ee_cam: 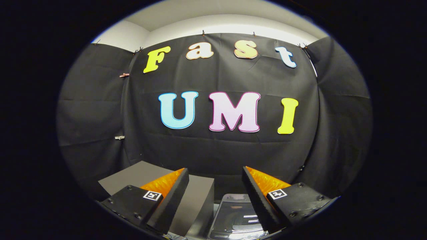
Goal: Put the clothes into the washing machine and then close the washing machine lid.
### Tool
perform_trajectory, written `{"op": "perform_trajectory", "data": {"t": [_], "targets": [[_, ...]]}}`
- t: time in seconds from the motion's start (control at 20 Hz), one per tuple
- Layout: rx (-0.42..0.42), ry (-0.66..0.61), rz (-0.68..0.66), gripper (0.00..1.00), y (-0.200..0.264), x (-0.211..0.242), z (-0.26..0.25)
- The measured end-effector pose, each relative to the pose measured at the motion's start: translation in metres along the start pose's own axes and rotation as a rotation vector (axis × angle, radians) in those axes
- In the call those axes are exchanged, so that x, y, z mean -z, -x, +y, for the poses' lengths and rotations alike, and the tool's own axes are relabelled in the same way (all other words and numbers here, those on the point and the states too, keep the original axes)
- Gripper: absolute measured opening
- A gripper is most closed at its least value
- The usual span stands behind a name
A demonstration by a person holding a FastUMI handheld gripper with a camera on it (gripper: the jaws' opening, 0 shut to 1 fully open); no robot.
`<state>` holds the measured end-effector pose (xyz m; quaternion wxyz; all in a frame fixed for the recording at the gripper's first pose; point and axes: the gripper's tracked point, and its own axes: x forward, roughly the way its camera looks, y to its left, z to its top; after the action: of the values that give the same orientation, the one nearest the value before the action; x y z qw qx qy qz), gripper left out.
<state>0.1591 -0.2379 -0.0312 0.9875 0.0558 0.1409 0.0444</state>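
Two fingers (215, 196) spread wide, holding nothing. Dark glossy washing machine top (238, 216) sits low between and just below them, beside a grey box (196, 200). I'd pitch down; clothes not spotted.

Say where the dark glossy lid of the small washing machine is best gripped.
Likely by its pale rounded far rim, coming down from above: the lid lies face-up below the open gripper, between its fingers. Whether it has a handle is too dim to tell.
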Motion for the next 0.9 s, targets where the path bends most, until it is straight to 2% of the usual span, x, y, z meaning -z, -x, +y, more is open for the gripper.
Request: {"op": "perform_trajectory", "data": {"t": [0.15, 0.5, 0.9], "targets": [[-0.006, -0.067, -0.002, 1.00, 0.000, -0.005, 0.008], [-0.022, -0.044, -0.008, 0.99, -0.009, -0.010, 0.015], [-0.034, -0.043, 0.021, 0.99, -0.003, 0.008, 0.017]]}}
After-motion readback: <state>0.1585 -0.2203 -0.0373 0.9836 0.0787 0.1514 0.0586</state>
